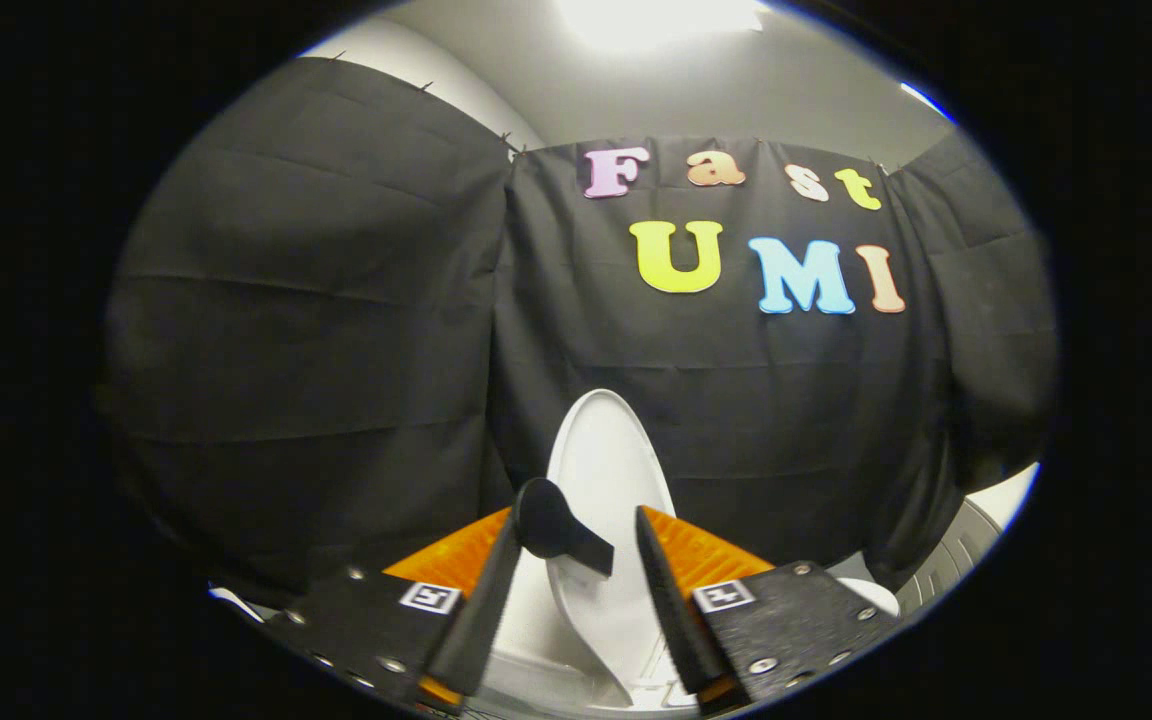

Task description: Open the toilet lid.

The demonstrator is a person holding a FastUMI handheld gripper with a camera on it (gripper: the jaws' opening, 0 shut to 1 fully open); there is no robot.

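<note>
The white toilet lid (604, 470) stands raised and nearly upright against the black cloth wall, its inner face turned toward me. A black lifting handle (554, 528), round at one end with a short bar, sticks out from the lid's left edge. My gripper (578, 520) is open, and the lid's lower part shows in the gap between the fingers. The left fingertip (501, 560) lies right beside the handle, but I cannot tell whether they touch. The right finger (664, 585) stands clear of the lid. Below the lid, the white seat and bowl rim (536, 680) show between the fingers.
Black cloth walls close in behind and on both sides of the toilet. A grey ribbed object (956, 550) sits low at the right beside a strip of white wall (1008, 495). A bright ceiling lamp (656, 15) shines overhead.
</note>
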